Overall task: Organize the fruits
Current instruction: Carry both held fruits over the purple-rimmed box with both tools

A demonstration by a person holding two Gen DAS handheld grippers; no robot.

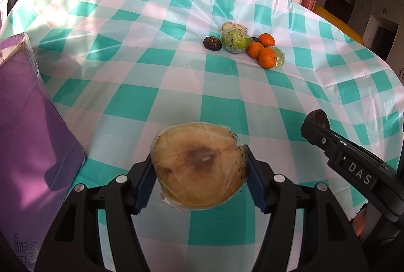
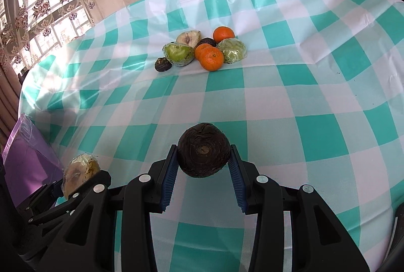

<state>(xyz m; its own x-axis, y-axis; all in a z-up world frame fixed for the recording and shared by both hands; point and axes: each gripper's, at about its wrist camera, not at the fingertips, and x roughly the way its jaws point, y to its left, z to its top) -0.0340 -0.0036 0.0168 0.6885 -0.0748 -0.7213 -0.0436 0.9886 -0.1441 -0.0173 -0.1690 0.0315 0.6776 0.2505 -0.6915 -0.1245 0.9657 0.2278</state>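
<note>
My left gripper (image 1: 199,166) is shut on a plastic-wrapped halved fruit (image 1: 198,164), pale yellow with a brown centre, held above the checked tablecloth. It also shows in the right wrist view (image 2: 78,174). My right gripper (image 2: 203,161) is shut on a dark brown round fruit (image 2: 204,150), whose tip shows in the left wrist view (image 1: 318,118). A pile of fruit lies far across the table: three oranges (image 2: 211,57), a wrapped green fruit (image 2: 178,53), a wrapped pale green half (image 2: 232,51), a cut half (image 2: 188,38) and dark fruits (image 2: 162,64).
A purple box (image 1: 27,140) stands at the left, close to my left gripper; it also shows in the right wrist view (image 2: 27,161). The green-and-white checked cloth (image 2: 290,107) covers the round table. A wall and curtained window lie behind.
</note>
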